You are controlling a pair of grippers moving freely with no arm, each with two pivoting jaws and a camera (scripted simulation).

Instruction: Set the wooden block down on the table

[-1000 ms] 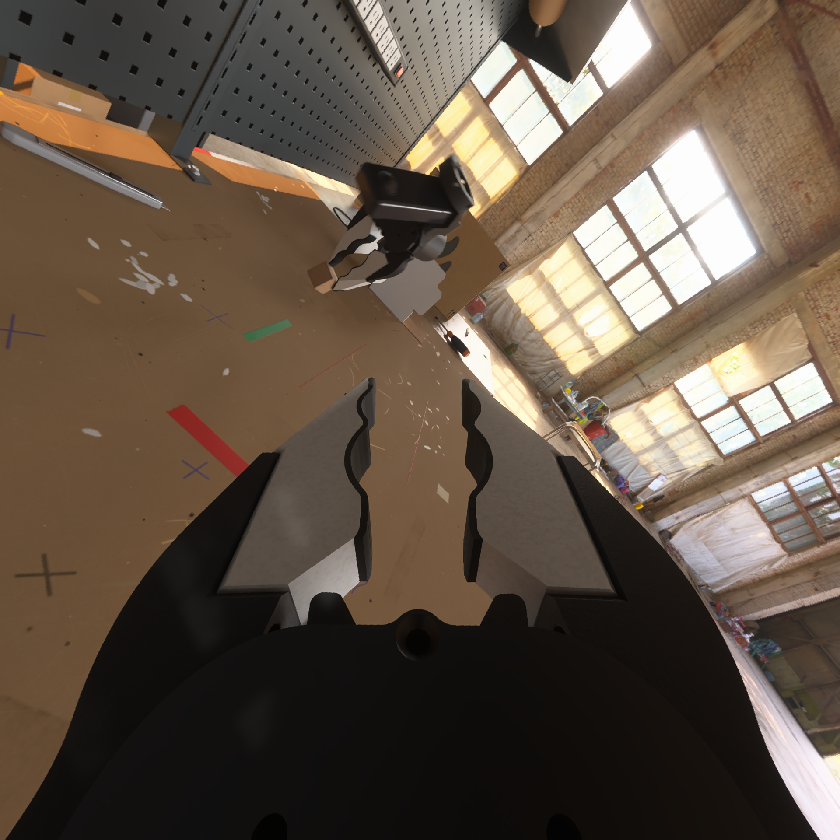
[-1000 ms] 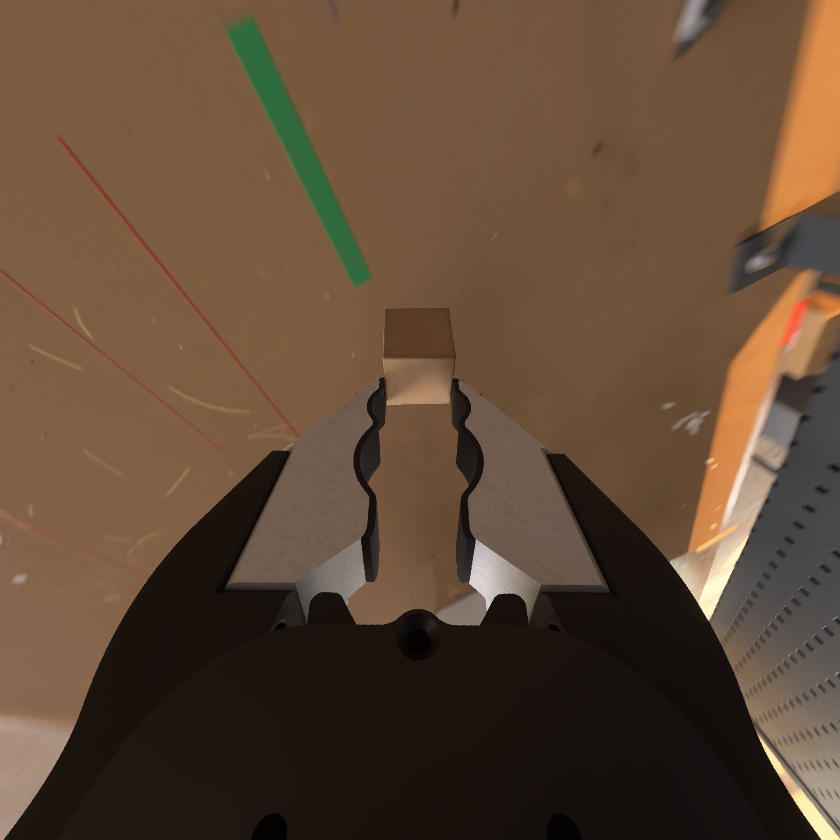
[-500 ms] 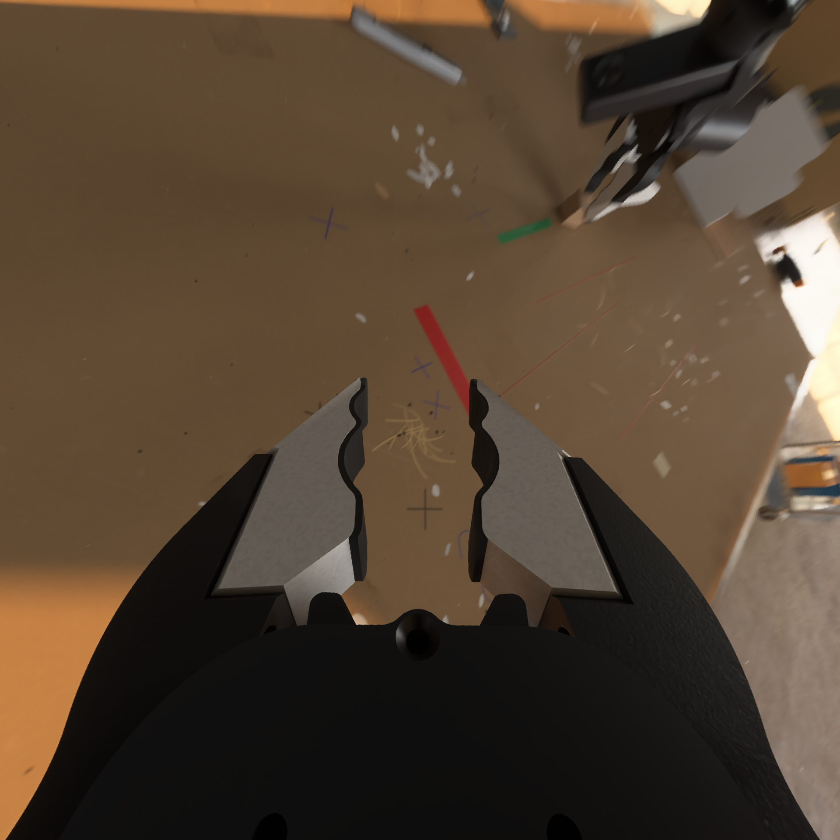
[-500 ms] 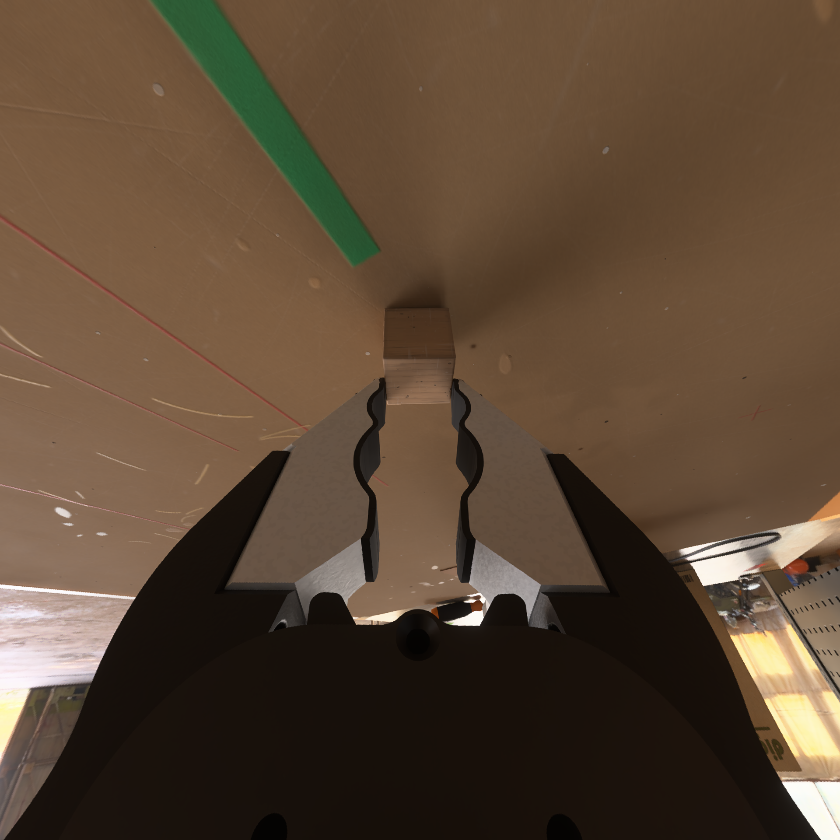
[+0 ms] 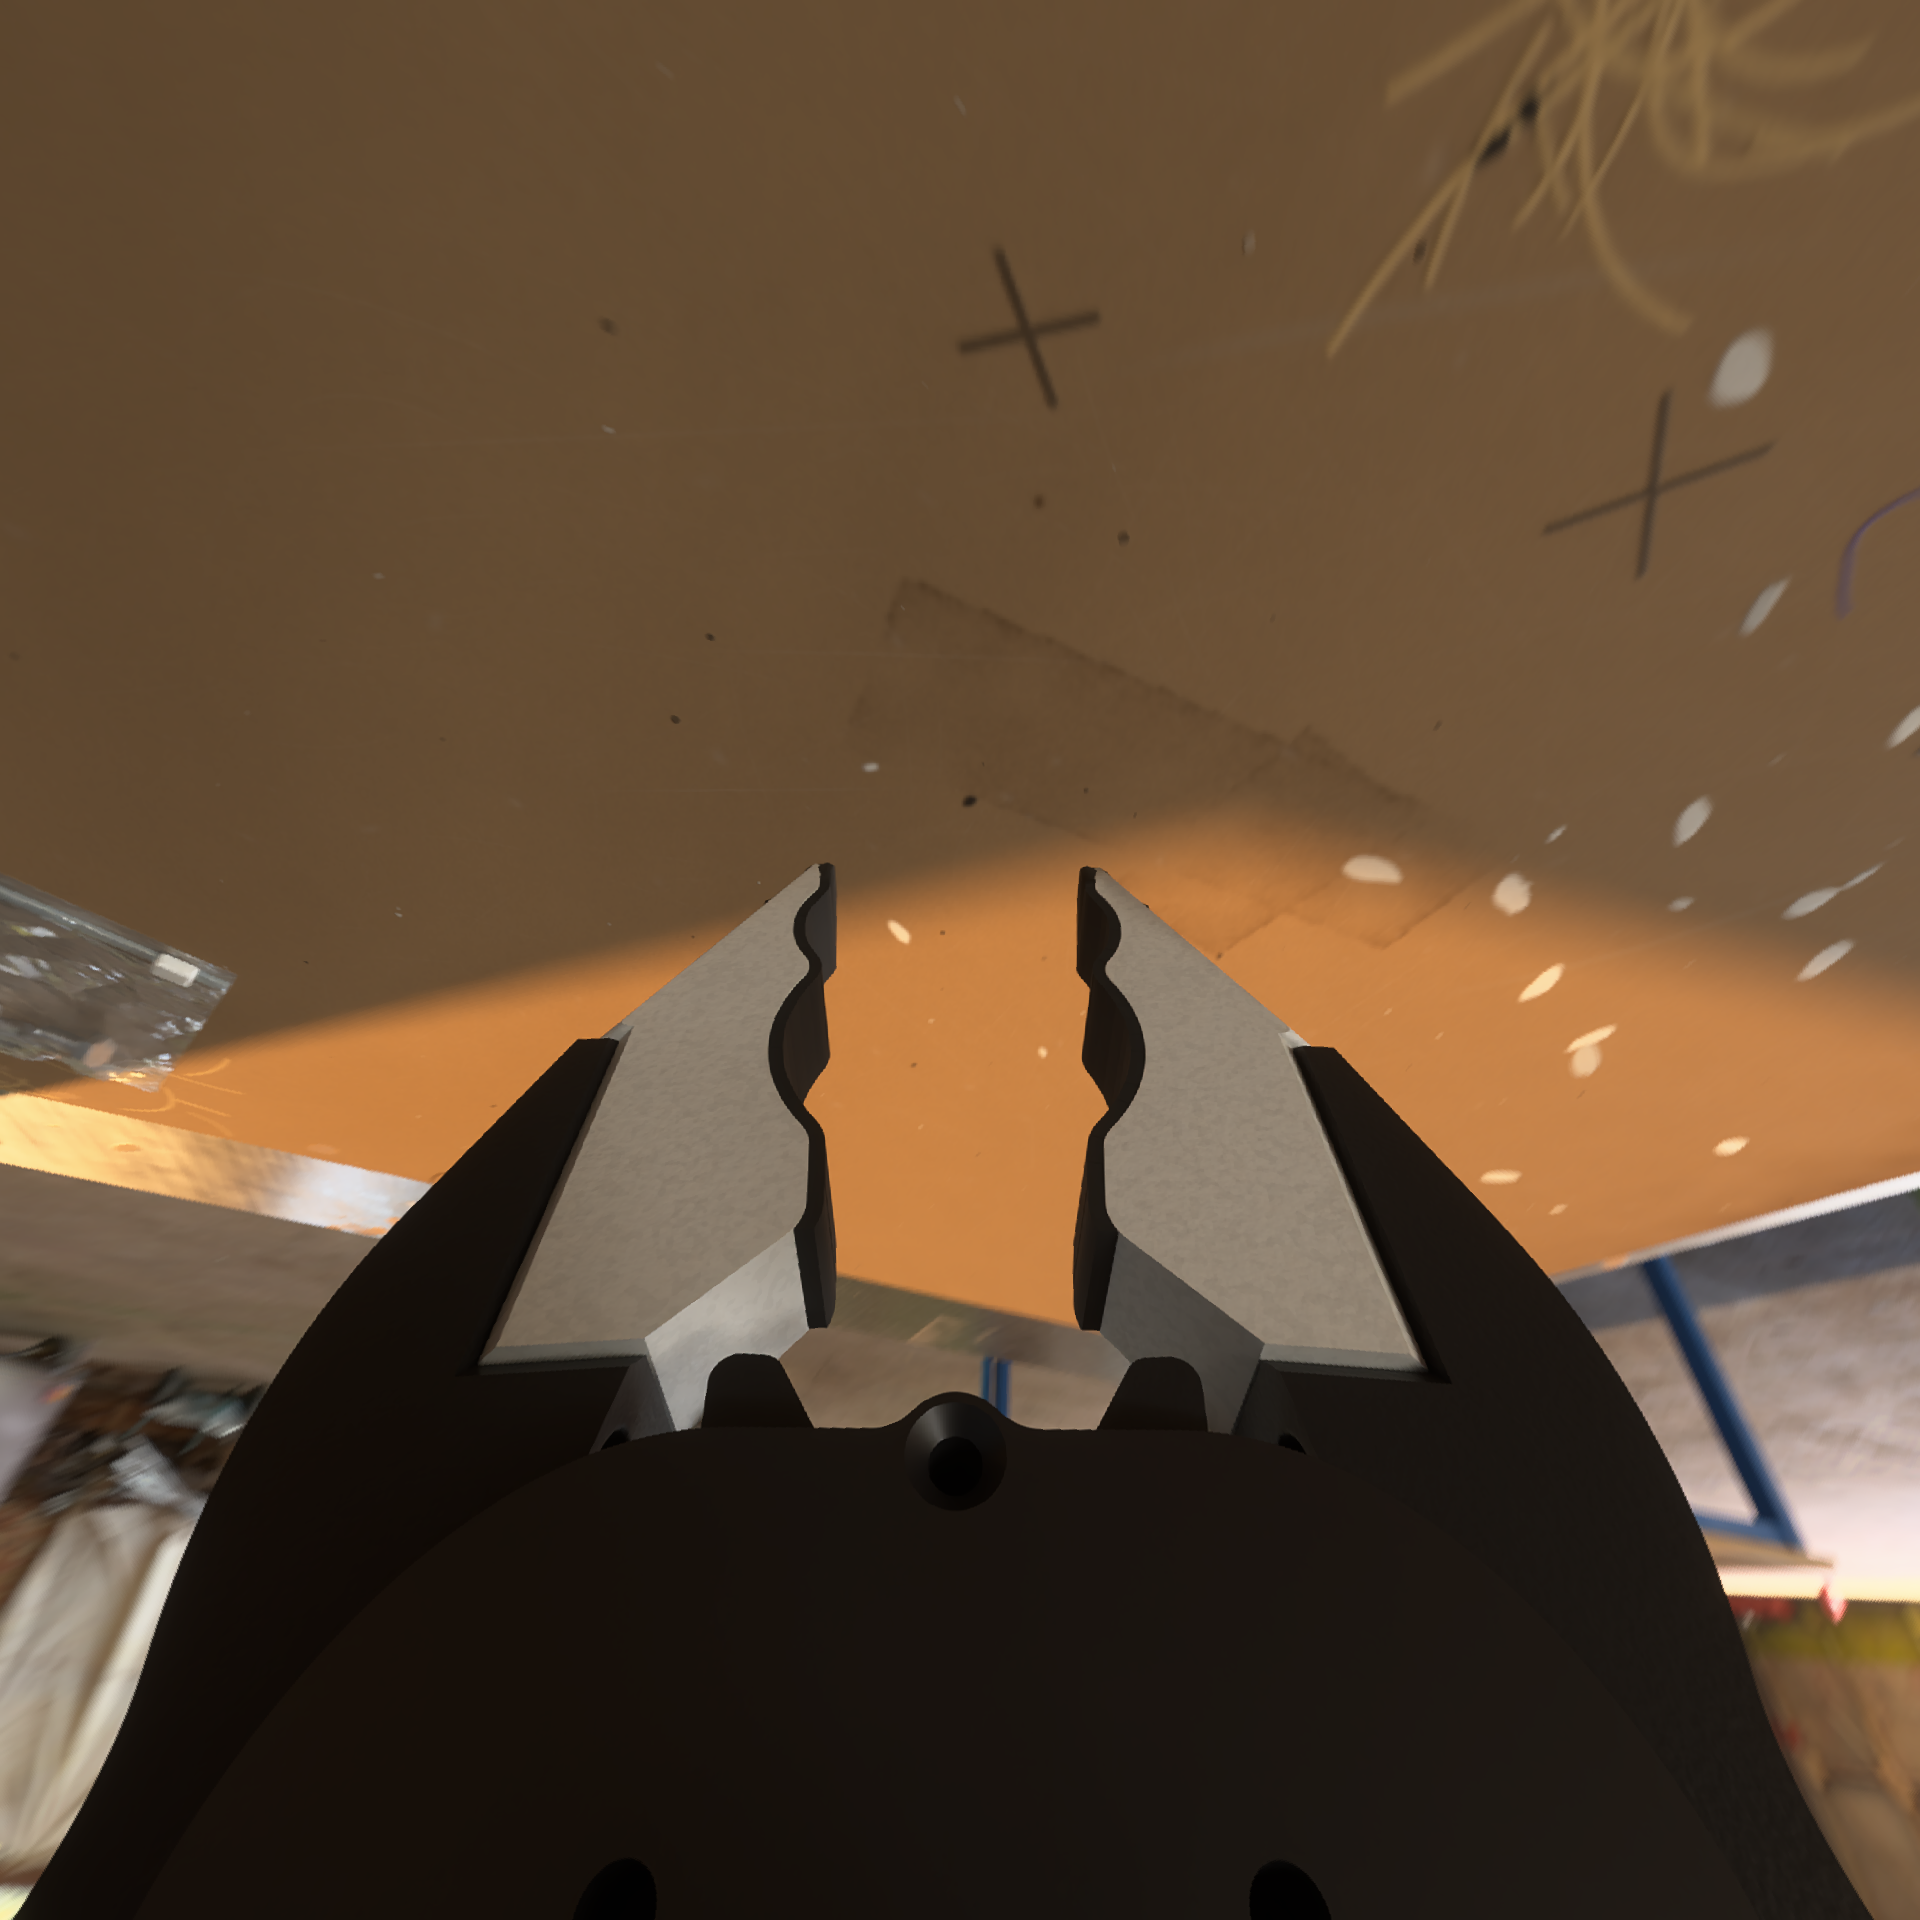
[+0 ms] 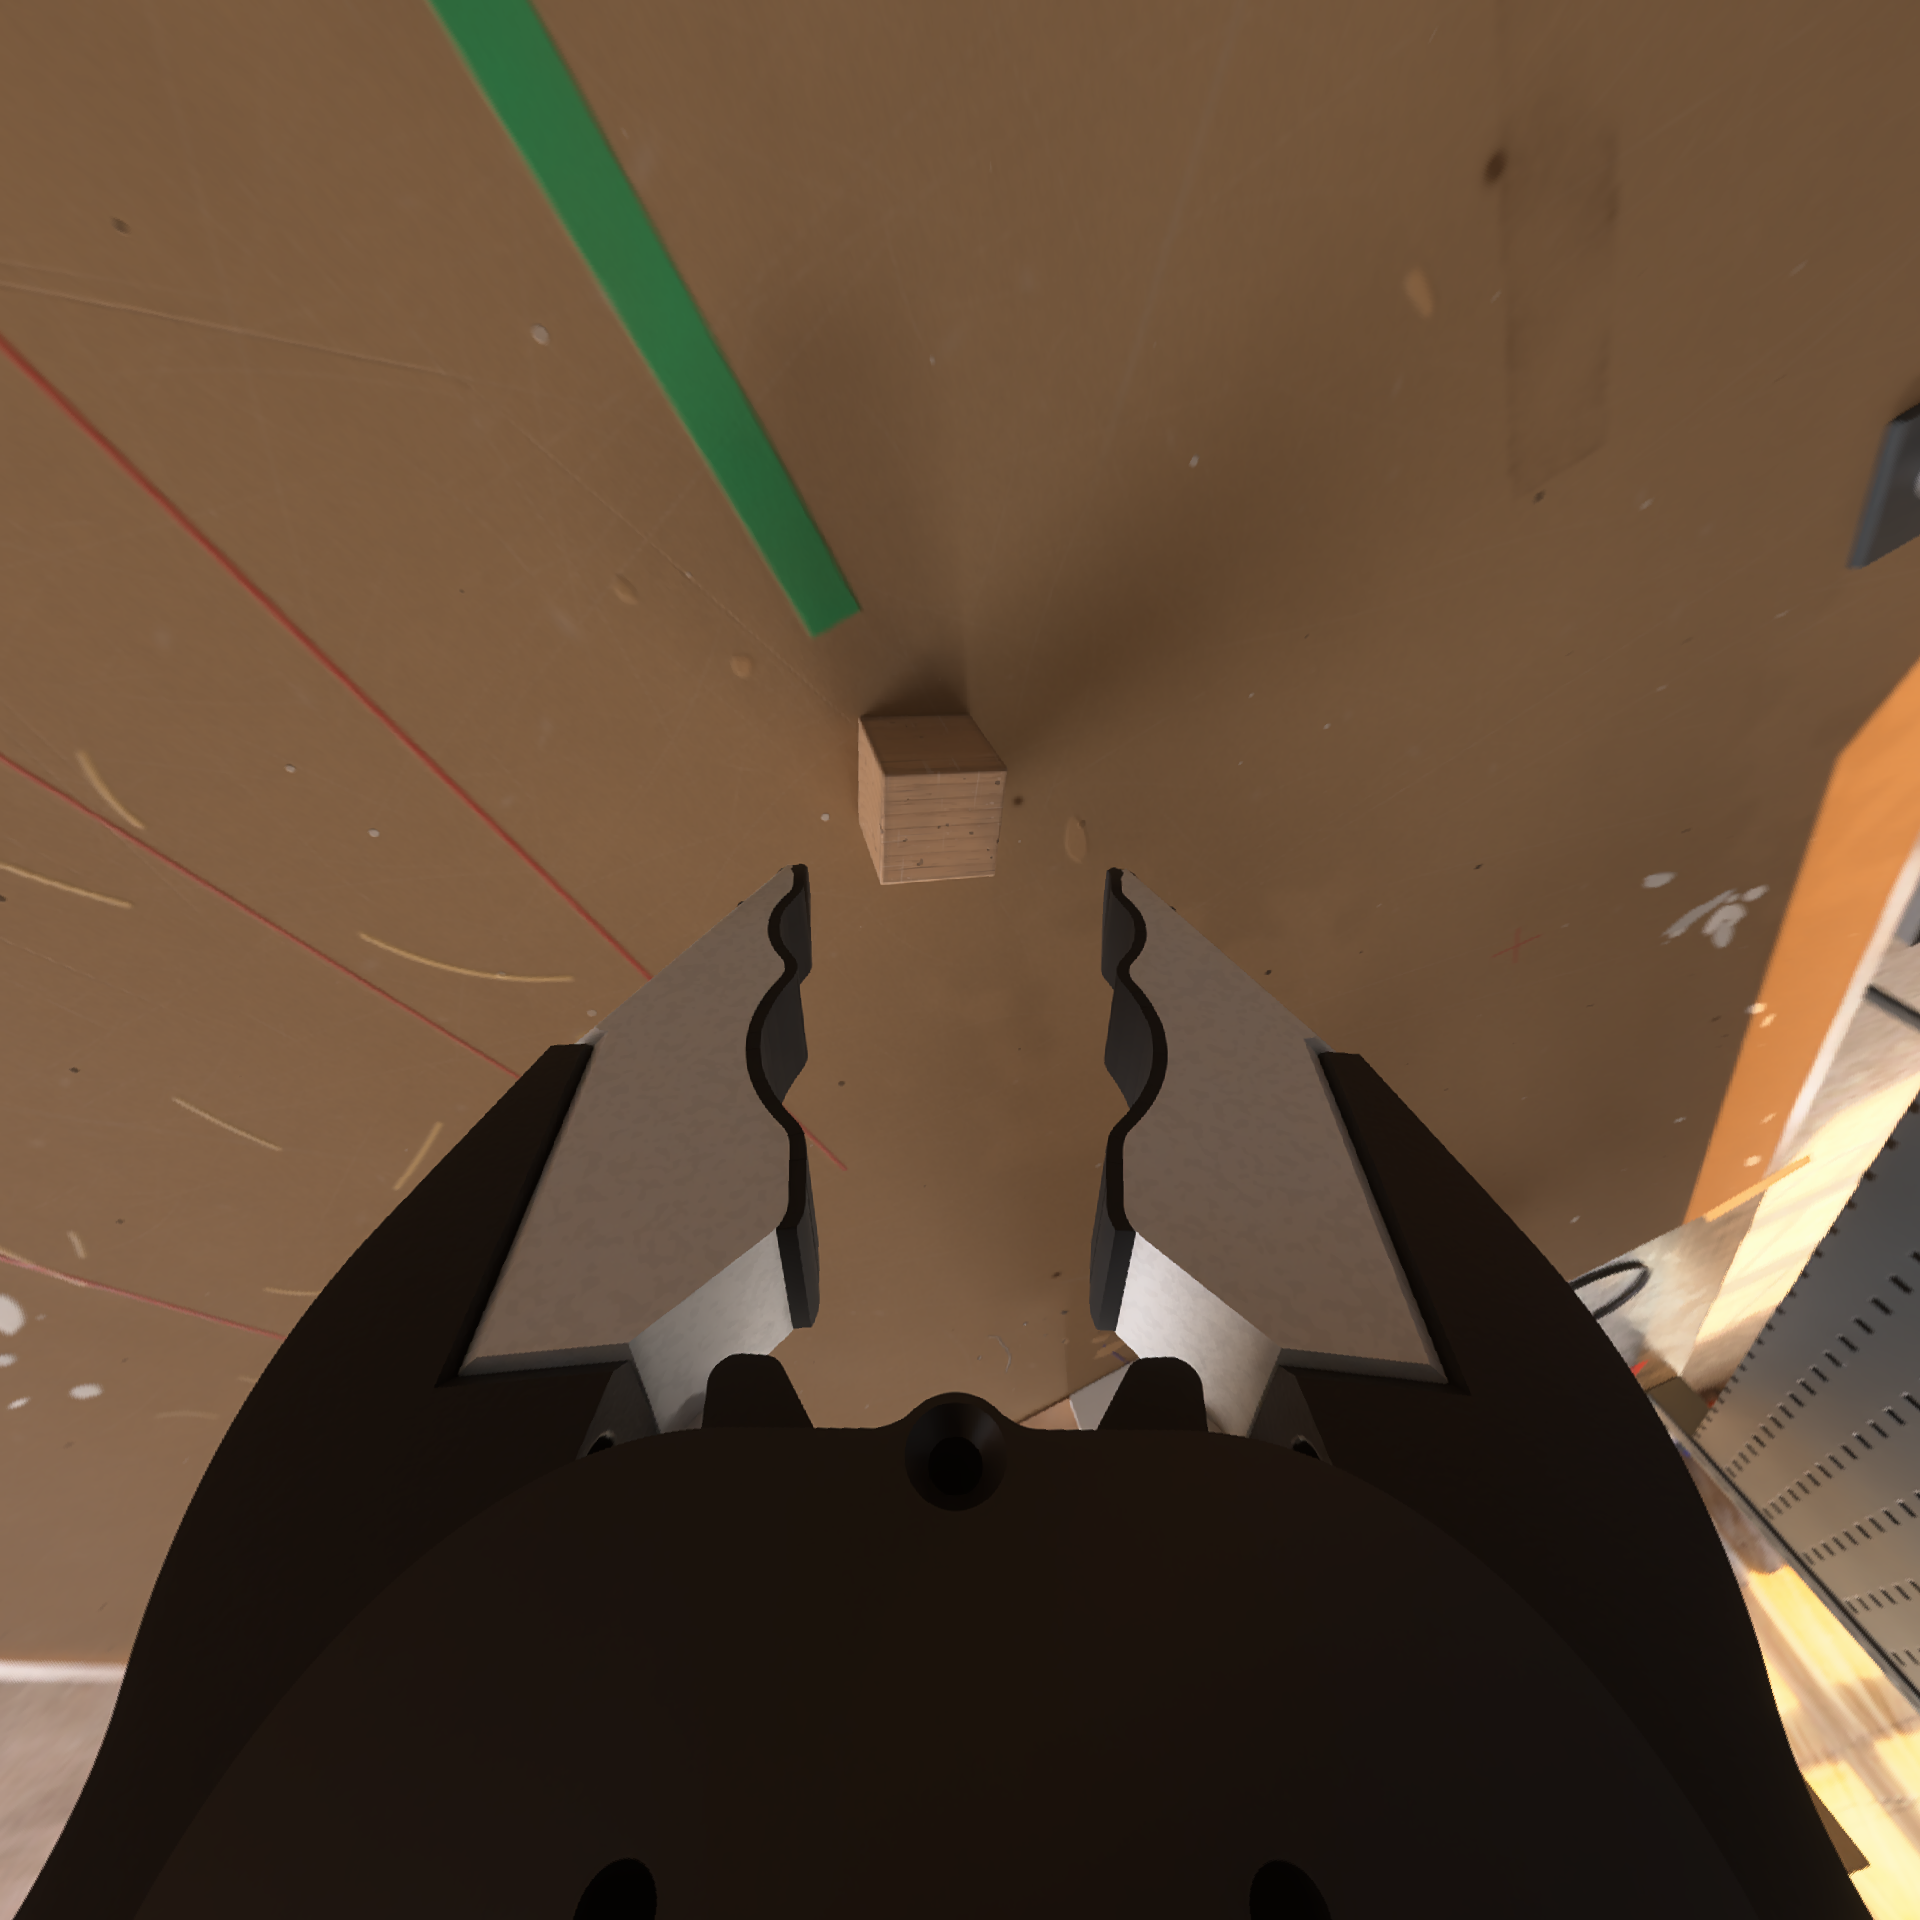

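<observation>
A small wooden block (image 6: pixel 932 800) rests on the brown table (image 6: pixel 1247 312), its shadow right beneath it. My right gripper (image 6: pixel 953 873) is open and empty, its fingertips just short of the block, with the block ahead of the gap and free of both fingers. My left gripper (image 5: pixel 953 871) is open and empty, close over another part of the table (image 5: pixel 520 416). The block and the right gripper do not show in the left wrist view.
A green tape strip (image 6: pixel 644 301) lies just beyond the block, with thin red lines (image 6: pixel 312 644) to its left. A grey pegboard (image 6: pixel 1860 1403) stands at the right. In the left wrist view, pencil crosses (image 5: pixel 1029 324), white flecks and the table's edge (image 5: pixel 208 1174) show.
My right gripper opened and let go of the block, which now sits on the table just ahead of the fingertips. My left gripper swung down closer to the table near its edge.
</observation>
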